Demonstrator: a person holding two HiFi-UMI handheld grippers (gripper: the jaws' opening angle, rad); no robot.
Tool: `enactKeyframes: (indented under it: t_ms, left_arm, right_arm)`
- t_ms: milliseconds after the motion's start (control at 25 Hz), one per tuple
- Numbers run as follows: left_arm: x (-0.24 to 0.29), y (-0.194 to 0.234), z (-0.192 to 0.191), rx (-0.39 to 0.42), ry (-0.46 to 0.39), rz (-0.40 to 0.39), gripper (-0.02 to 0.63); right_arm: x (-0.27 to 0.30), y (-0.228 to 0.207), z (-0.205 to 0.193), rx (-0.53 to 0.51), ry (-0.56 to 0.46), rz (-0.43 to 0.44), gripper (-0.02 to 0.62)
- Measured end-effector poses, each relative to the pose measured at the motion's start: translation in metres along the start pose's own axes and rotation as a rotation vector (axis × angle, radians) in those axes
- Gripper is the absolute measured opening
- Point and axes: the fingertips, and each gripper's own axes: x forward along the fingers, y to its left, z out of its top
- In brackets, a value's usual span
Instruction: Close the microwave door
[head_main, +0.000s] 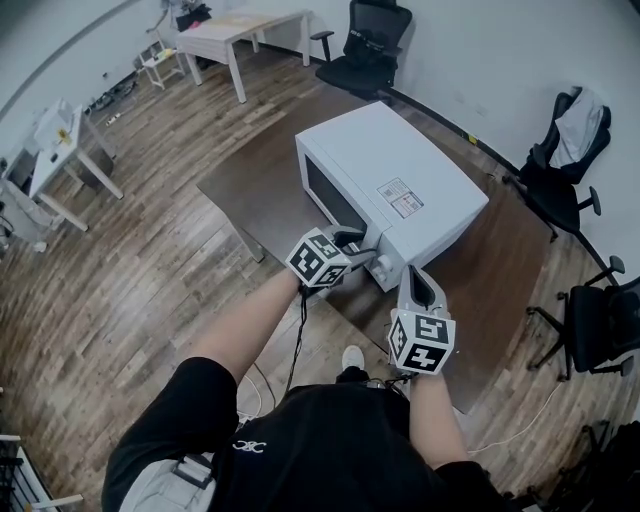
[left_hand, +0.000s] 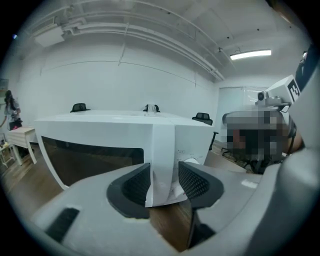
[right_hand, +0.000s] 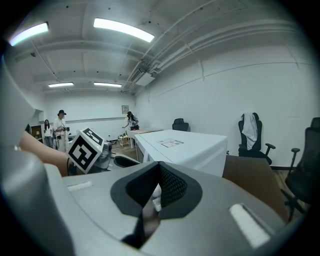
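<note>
The brown table (head_main: 250, 190) takes up the middle of my head view, and the white microwave (head_main: 400, 165) sits on it just past centre, towards 1 o'clock. Its front faces 7 o'clock, back at me. The microwave door (head_main: 330, 195), with its dark window, lies flush with the front as far as I can judge from above. In the left gripper view the same door (left_hand: 95, 155) fills the 9 o'clock half and shows no gap at its seam.

Black office chairs stand around the room: one (head_main: 365, 45) at 12 o'clock, and two more (head_main: 560, 165) along the wall at 3 o'clock. A white desk (head_main: 235, 30) is at 11 o'clock.

My left gripper (head_main: 355, 243) is right up at the microwave's front, at the door's control-panel end. Its own view shows the tool released: the left gripper (left_hand: 164, 182) has its pads spread, and the white strip beside the window shows between them. I cannot tell whether the pads touch it.

My right gripper (head_main: 418, 278) hovers at 5 o'clock of the microwave, near its front corner. It is clenched to a thin slit (right_hand: 157, 187) and grasps nothing I can name. Only a white sliver shows in the slit.
</note>
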Motion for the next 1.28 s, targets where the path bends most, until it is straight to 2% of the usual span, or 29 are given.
enactKeyframes:
  t_ms: [80, 200, 320, 680, 880, 1080, 1280]
  left_arm:
    - [-0.009, 0.0, 0.003, 0.0, -0.013, 0.033, 0.173]
    - [-0.028, 0.008, 0.006, -0.064, -0.037, 0.128, 0.009]
    - [-0.05, 0.011, 0.012, -0.121, -0.084, 0.201, 0.011]
    - [-0.117, -0.018, 0.015, -0.154, -0.175, 0.352, 0.012]
    - [-0.169, -0.034, 0.009, -0.265, -0.247, 0.448, 0.012]
    - [-0.207, -0.055, -0.004, -0.225, -0.234, 0.527, 0.012]
    - [-0.23, -0.071, -0.012, -0.236, -0.247, 0.55, 0.012]
  right_arm:
    - [0.001, 0.005, 0.001, -0.005, -0.004, 0.013, 0.009]
    - [0.001, 0.016, 0.003, -0.013, -0.011, 0.034, 0.009]
    - [0.0, 0.027, 0.005, -0.019, -0.015, 0.055, 0.009]
    - [-0.006, 0.068, 0.004, -0.014, -0.037, 0.12, 0.009]
    - [-0.014, 0.096, 0.004, -0.028, -0.045, 0.16, 0.009]
    - [-0.027, 0.124, -0.001, -0.03, -0.063, 0.195, 0.008]
    - [-0.042, 0.151, -0.006, -0.037, -0.078, 0.231, 0.008]
